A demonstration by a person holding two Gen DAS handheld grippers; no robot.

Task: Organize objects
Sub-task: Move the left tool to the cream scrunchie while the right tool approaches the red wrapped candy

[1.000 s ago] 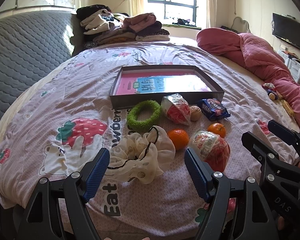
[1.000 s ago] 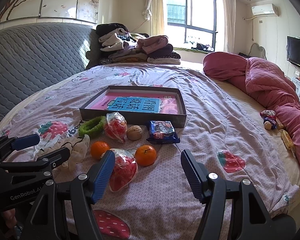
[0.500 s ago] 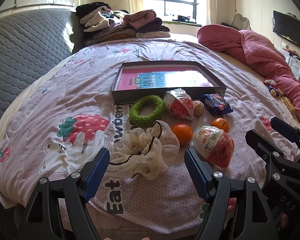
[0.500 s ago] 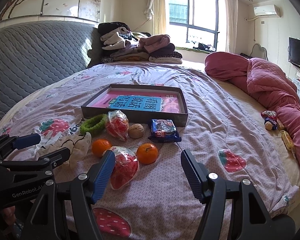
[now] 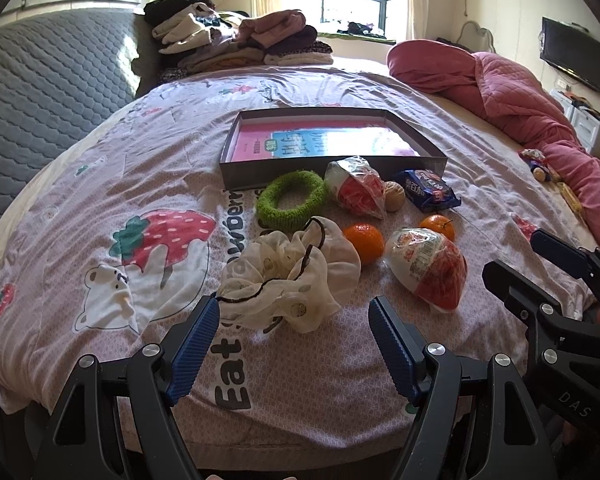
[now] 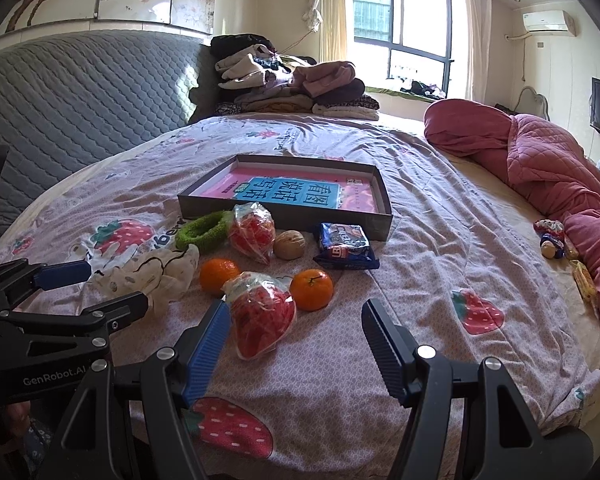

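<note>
Both grippers empty, jaws wide apart, over bed edge

Left gripper (image 5: pixel 294 342): cream scrunchie (image 5: pixel 288 276) just ahead between jaws; right gripper (image 6: pixel 296 344): bagged red snack (image 6: pixel 260 312) by its left finger (touching? can't tell), oranges (image 6: pixel 311 290) beyond, then green ring (image 5: pixel 292 200), shallow box (image 5: pixel 332 136) farthest
</note>
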